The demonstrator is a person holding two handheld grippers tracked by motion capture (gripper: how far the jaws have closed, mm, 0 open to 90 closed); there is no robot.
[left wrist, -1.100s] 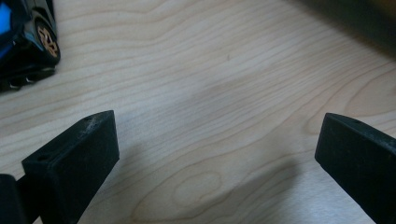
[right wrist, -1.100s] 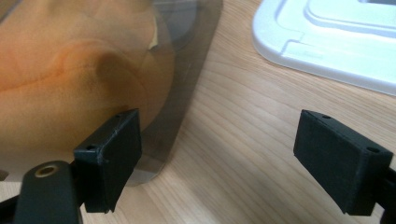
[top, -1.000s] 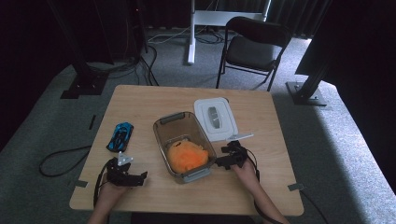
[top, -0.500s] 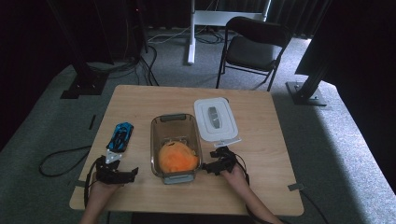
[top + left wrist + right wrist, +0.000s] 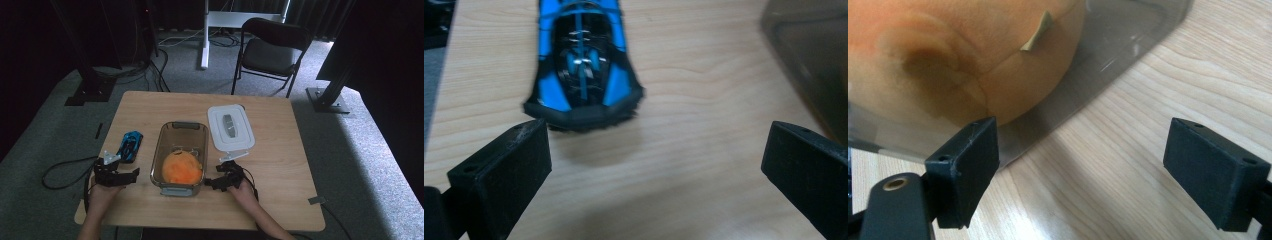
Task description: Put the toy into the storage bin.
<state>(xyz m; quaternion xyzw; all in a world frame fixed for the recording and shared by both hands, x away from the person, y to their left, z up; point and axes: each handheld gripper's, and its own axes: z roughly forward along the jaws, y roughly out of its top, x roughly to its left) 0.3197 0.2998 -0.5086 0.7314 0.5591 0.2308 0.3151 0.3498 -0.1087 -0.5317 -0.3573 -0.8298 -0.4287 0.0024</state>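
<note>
Hovering with jaws spread wide and holding nothing, left gripper (image 5: 116,175) low over the table (image 5: 280,165) just short of the blue toy car (image 5: 129,146), rear bumper of the car (image 5: 583,60) lying between and just ahead of the open jaws, nothing touching yet. Resting at the near right corner of the clear container (image 5: 181,155), right gripper (image 5: 223,180) likewise spread and empty, left jaw just beside the container wall (image 5: 1108,55), round orange object (image 5: 963,55) sitting inside at the near end. White lid (image 5: 230,127) lying flat, apart, beside the far right of the container. Judging the step: approach to the car for a pick, probably for placing in the free far half of the container, lid to follow. Calling next for a short push forward to straddle the car body across its width, then squeezing shut before lifting; steadying the container with the right side if needed
</note>
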